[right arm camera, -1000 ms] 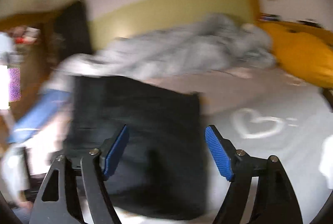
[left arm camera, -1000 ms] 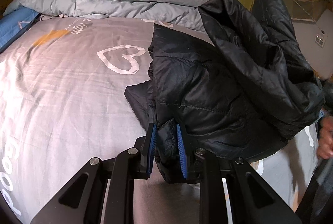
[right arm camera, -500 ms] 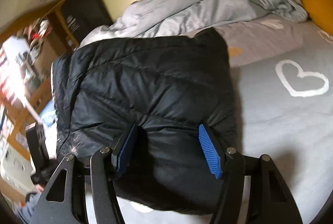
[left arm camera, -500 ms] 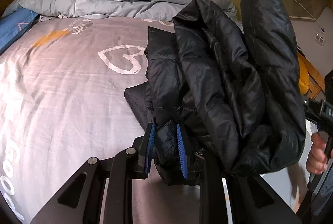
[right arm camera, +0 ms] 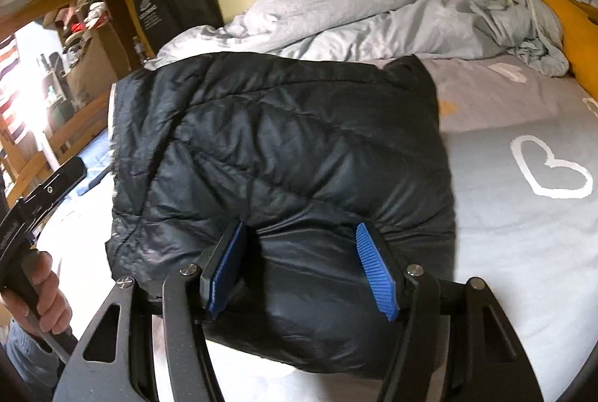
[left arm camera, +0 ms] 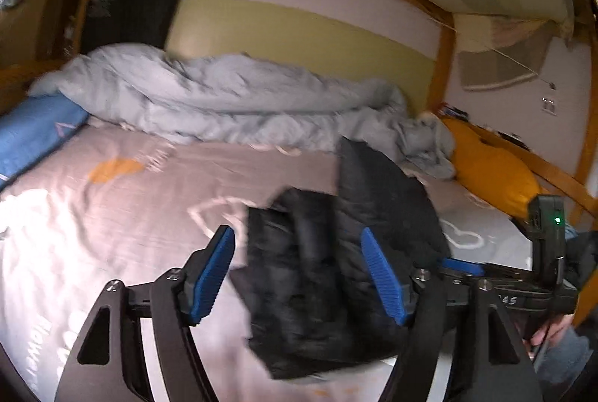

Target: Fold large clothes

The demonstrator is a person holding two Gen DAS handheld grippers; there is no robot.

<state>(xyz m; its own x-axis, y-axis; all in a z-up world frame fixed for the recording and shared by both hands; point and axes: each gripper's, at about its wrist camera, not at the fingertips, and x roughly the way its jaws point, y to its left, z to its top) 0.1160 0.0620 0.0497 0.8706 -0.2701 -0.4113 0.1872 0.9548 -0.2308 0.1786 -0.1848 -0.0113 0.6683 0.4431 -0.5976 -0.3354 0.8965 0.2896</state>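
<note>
1. Spreading apart at the bottom of the left wrist view, the left gripper has its jaws opening, blue pads clear of the black puffer jacket seen between and beyond them; the picture is blurred, so I cannot tell how close the fabric sits.
2. Over in the right wrist view, the right gripper sits low in the frame with its jaws wide and the jacket's near fold bulging between the pads; whether they actually press the fabric I cannot tell.
3. The jacket lies folded into a thick bundle on the grey bedsheet, filling the middle of that frame.
4. At the lower left of the right view, a hand wraps the other gripper's handle.
5. A white heart print shows on the sheet at the right, apart from the jacket.
6. Further back, a crumpled light-grey duvet runs across the bed.
7. A blue pillow sits at the left edge and a yellow cushion at the right.
8. Behind it all, a green-and-white wall.
</note>
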